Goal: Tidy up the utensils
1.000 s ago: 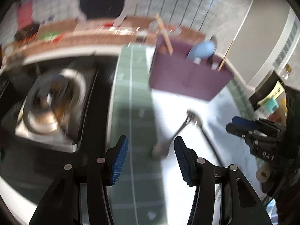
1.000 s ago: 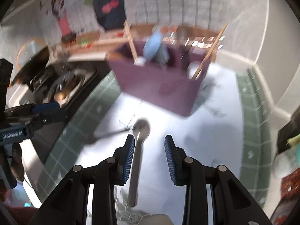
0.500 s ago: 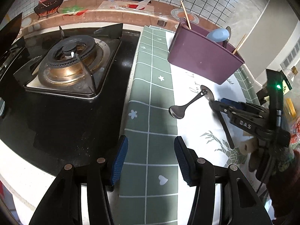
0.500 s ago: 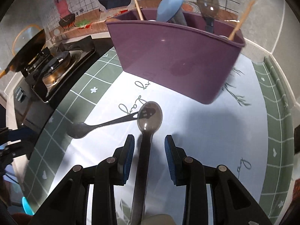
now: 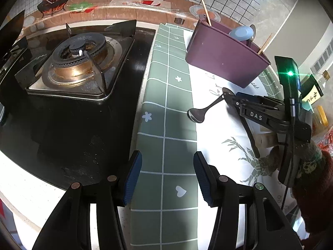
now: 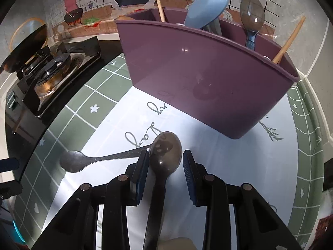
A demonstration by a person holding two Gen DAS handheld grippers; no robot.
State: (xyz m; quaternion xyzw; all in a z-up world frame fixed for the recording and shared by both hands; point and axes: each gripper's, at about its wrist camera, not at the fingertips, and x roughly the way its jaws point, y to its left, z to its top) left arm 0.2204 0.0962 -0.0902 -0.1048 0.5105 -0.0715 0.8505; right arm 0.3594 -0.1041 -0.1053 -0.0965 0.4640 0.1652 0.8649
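Observation:
A dark spoon (image 6: pixel 164 145) lies on the white middle of the mat, bowl toward the purple utensil holder (image 6: pixel 208 79). My right gripper (image 6: pixel 165 153) is low over it, one pad on each side of the bowl; the jaws are opening and do not press on it. A metal spoon (image 6: pixel 77 162) lies across to the left, its handle end at the dark spoon's bowl. My left gripper (image 5: pixel 166 160) hangs open over the green checked part of the mat (image 5: pixel 166 104), with nothing between its fingers. The holder contains a blue ladle (image 6: pixel 205 8), a brown spoon (image 6: pixel 251 14) and wooden chopsticks (image 6: pixel 289 41).
A gas burner (image 5: pixel 79 62) on a black cooktop takes up the left side. A pan with a glass lid (image 6: pixel 27 41) stands beyond it. Bottles and jars (image 5: pixel 318 83) crowd the right edge. A tiled wall runs behind the holder. A knitted sleeve (image 5: pixel 312 177) holds the right gripper.
The right gripper has dropped and moved forward, so the dark spoon's bowl now lies between its fingers. The left gripper swung left and back toward the stove edge, then held still.

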